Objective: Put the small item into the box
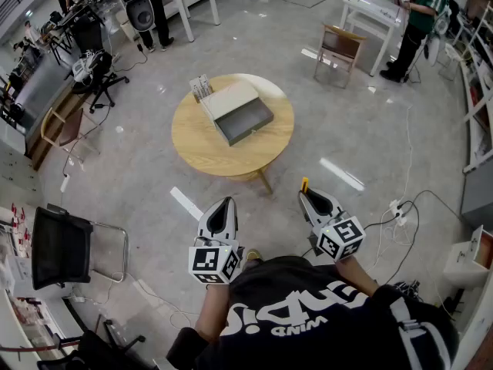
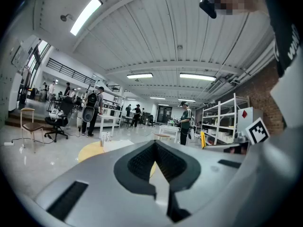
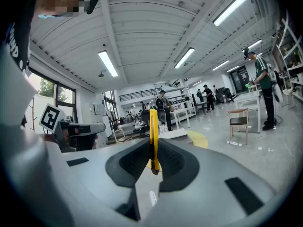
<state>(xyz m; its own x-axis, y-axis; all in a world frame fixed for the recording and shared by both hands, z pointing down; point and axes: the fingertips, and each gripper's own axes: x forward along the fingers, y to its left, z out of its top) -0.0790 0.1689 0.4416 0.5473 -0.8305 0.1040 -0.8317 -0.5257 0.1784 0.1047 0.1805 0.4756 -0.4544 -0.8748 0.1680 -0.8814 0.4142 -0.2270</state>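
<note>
We count one round table [image 1: 199,151], well apart from us at 12 o'clock. One open grey box [image 1: 240,116] sits on it, with one small rack [image 1: 201,88] touching the box at its 11 o'clock corner. We hold two grippers low, near our body. The left gripper [image 1: 225,203] has its jaws together on nothing. The right gripper [image 1: 307,196] is clamped on the one small yellow item [image 1: 304,183], which stands upright between its pads. We judge this the carrying step. Next we must close on the table, bring the right gripper over the box and part its jaws.
</note>
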